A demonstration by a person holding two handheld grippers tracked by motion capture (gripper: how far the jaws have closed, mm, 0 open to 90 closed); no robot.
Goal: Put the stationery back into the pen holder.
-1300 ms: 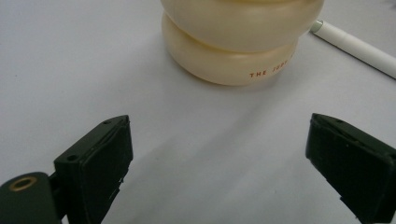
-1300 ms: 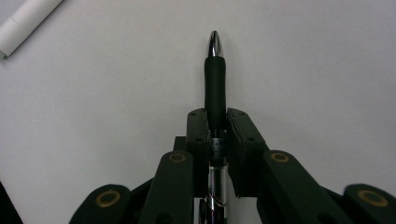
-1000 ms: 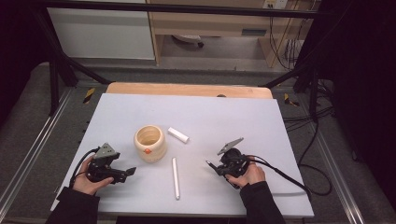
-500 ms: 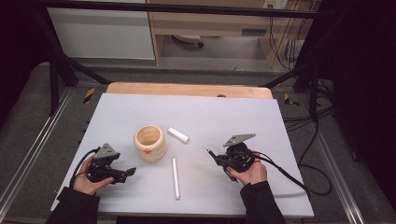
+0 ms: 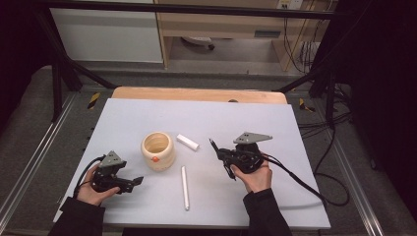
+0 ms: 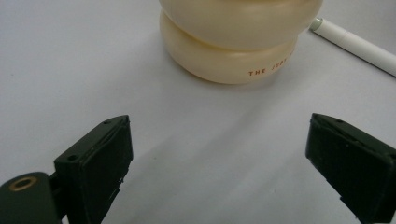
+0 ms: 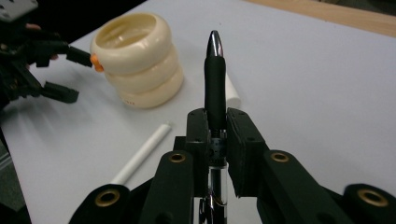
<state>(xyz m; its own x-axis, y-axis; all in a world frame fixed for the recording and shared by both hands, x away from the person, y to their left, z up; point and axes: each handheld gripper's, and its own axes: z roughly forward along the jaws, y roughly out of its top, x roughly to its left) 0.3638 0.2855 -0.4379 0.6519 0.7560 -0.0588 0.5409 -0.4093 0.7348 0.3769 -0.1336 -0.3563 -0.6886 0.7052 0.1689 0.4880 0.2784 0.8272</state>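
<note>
My right gripper (image 5: 222,153) is shut on a pen (image 5: 215,147) with a black grip and a silver tip, held above the table right of centre; in the right gripper view the pen (image 7: 215,79) stands up between the pads (image 7: 240,140). A cream ribbed pot (image 5: 158,151) stands left of centre. A long white tube (image 5: 185,187) lies in front of it and a short white cap (image 5: 187,142) beside it. My left gripper (image 5: 133,183) rests open at the front left, its jaws wide apart and pointing at the pot (image 6: 233,42).
The pale grey mat (image 5: 246,118) covers the table, with a wooden strip (image 5: 196,93) along the far edge. Cables (image 5: 300,179) trail from the right gripper off the table's right side. Metal frame rails (image 5: 29,162) run along both sides.
My right gripper has risen with the pen in it, now higher above the mat. The left gripper, pot, tube and cap have not moved.
</note>
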